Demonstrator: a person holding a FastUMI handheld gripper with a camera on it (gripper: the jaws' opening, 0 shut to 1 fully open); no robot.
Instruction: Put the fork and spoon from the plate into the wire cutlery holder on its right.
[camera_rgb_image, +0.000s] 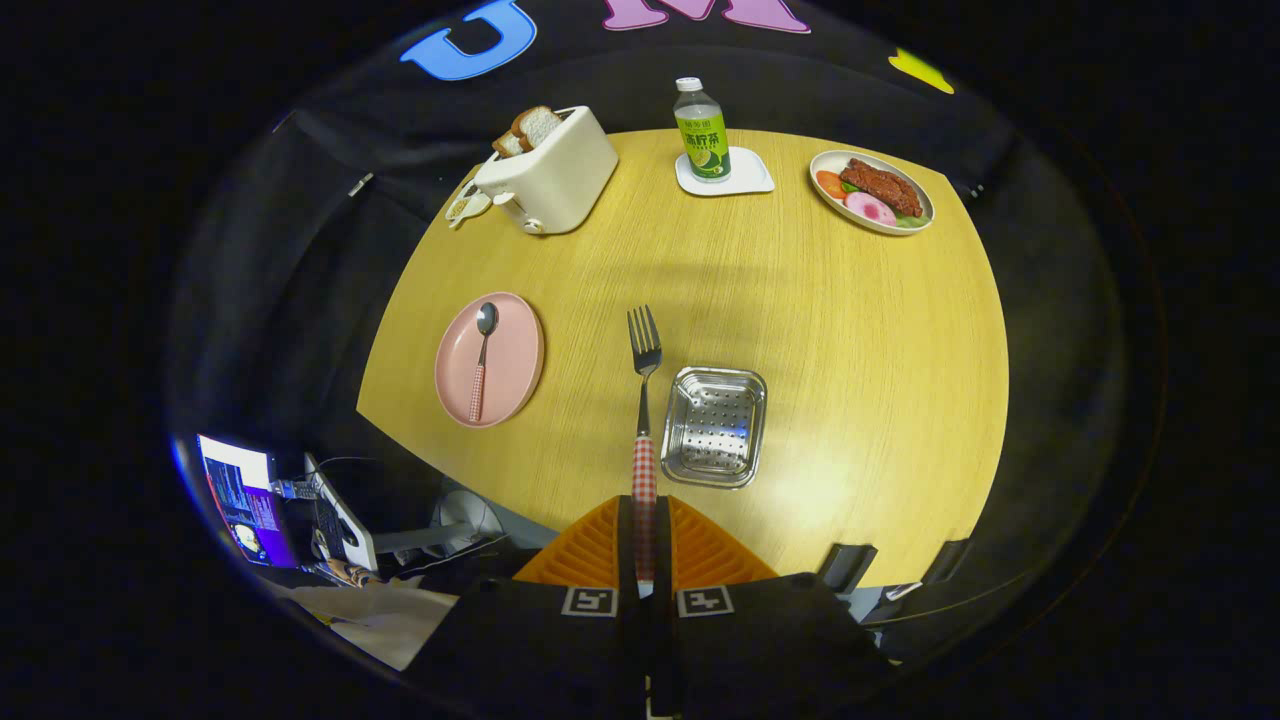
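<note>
My gripper (645, 530) is shut on the red-checked handle of the fork (644, 370), which is lifted above the wooden table with its tines pointing away from me. Just right of the fork's neck, below it, sits the perforated metal cutlery holder (714, 426). Off to the left lies the pink plate (490, 358) with the spoon (481, 360) still on it, bowl end away from me and its checked handle toward me.
At the back of the table (850, 330) stand a cream toaster (550, 170) with bread slices, a green-labelled bottle (702, 132) on a white coaster, and a white dish of food (872, 190). A laptop (245, 498) sits below the table's near left edge.
</note>
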